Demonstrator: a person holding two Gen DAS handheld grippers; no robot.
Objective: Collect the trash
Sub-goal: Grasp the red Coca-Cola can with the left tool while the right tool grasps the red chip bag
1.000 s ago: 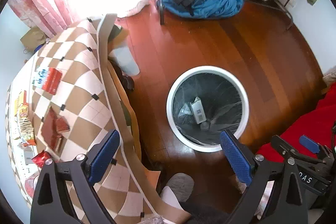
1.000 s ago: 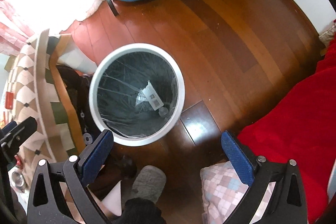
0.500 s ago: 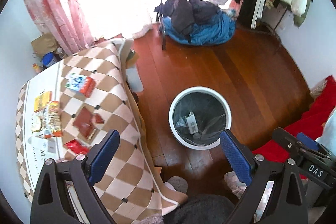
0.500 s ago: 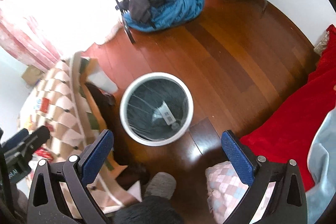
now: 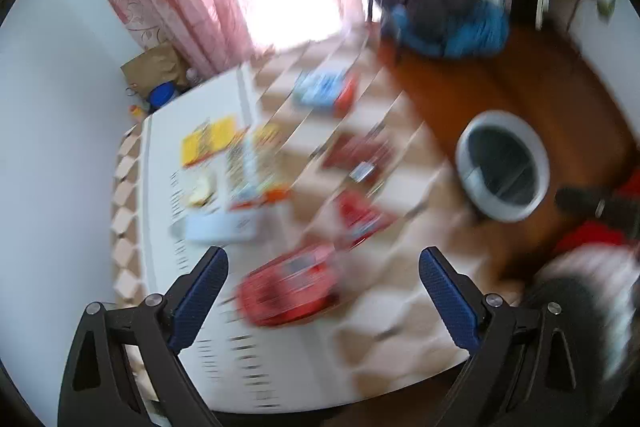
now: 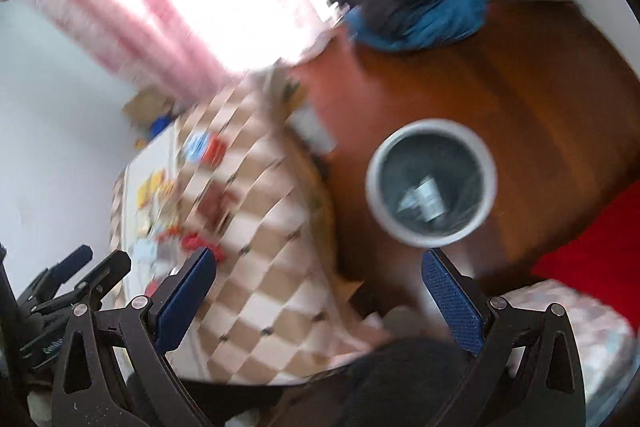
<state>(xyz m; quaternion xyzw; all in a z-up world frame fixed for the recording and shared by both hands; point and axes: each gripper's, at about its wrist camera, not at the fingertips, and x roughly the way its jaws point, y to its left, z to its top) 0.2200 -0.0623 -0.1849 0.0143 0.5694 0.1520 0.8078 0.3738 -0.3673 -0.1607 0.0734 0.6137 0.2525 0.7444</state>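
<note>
**Op:** Red wrapper (image 5: 290,289) sits closest to my left gripper (image 5: 322,291), lying flat on the table (image 5: 280,367) between the blue pads. Jaws of the left gripper are spread wide with nothing in them. Right gripper (image 6: 320,293) the same: wide apart, empty, hanging over the checked cloth (image 6: 272,267).

**Log:** Progress on the collection?

**Op:** Partial, by my reading. White-rimmed bin (image 6: 431,183) stands on the wood floor (image 6: 520,87) beside the table and already has a pale packet (image 6: 424,197) lying at the bottom. Plenty is left on the table: a second red wrapper (image 5: 360,215), a dark red packet (image 5: 358,157), a blue-and-red box (image 5: 326,93), a yellow packet (image 5: 208,139) and a white item (image 5: 222,227) near the far edge. I judge most of the job is still ahead, and the nearest red wrapper looks like the natural next pick.

**Log:** Any brands or print legible?

**Op:** None. Both views are smeared with motion blur. Rows of dark marks on the white strip of the table may be text, but I cannot read them. A pale marking shows on the other gripper's body (image 6: 52,341) in the right wrist view; also unreadable.
</note>
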